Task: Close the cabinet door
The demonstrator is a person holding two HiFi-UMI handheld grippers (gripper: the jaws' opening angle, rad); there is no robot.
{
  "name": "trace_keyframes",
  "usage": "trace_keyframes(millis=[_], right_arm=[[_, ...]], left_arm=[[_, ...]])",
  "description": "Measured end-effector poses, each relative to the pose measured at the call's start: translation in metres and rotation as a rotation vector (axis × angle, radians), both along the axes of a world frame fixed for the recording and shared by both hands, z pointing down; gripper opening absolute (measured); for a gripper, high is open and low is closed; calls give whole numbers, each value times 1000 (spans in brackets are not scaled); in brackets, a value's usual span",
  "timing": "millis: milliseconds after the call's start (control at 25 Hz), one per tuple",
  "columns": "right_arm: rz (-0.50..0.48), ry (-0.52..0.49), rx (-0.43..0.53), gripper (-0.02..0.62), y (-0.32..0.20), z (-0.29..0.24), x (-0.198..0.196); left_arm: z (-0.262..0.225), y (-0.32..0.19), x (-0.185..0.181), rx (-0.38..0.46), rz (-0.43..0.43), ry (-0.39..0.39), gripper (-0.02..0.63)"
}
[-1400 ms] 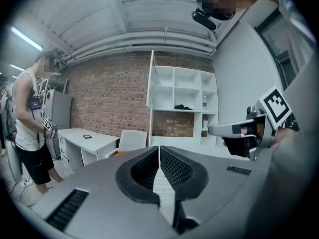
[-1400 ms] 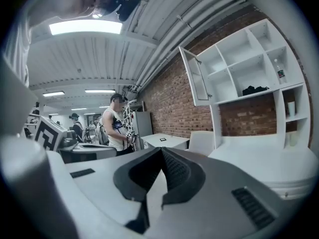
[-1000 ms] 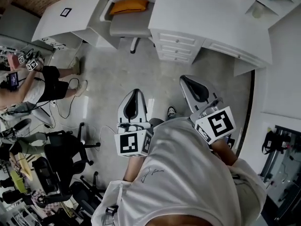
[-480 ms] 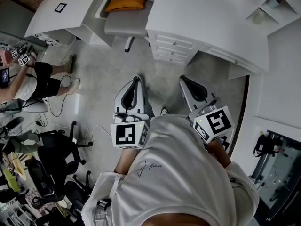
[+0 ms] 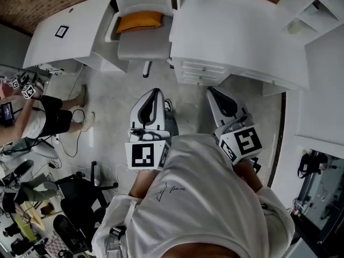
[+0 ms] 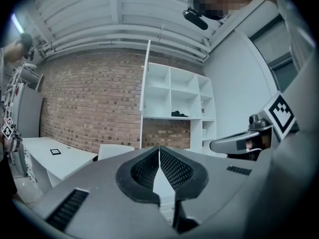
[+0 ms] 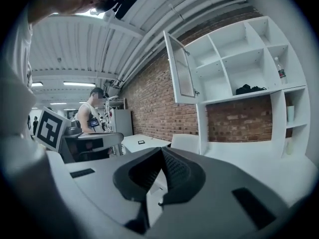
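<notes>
Open cabinet door (image 7: 180, 67): upright, swung out off left edge of shelf unit (image 7: 249, 59), high, far, well apart. Seemingly nearer right hand-held gripper (image 7: 160, 156) than left hand-held gripper (image 6: 159, 156). Both clenched, empty. Likely reach: up, far, rightward.

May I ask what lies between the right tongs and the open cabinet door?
In the right gripper view, only a white chair back and open air separate the right tongs from the white cabinet door.
</notes>
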State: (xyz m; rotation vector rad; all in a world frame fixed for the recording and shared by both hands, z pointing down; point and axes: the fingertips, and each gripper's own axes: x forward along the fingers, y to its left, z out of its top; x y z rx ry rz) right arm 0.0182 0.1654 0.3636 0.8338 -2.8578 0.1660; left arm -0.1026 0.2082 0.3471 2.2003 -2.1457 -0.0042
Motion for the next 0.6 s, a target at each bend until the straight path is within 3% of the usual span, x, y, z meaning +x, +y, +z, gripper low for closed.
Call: trace_keyframes(millis=[80, 240, 400, 600], right_arm=[[28, -3, -3, 25, -14, -6, -21], [89, -2, 2, 25, -43, -19, -65], [128, 20, 15, 25, -70, -28, -114], [203, 31, 42, 25, -95, -41, -140]], left_arm=[[-7, -17, -23, 19, 18, -1, 18], [-8, -49, -64, -28, 59, -21, 18], [-17, -81, -104, 1, 122, -10, 18], [-13, -115, -135, 9, 204, 2, 18]])
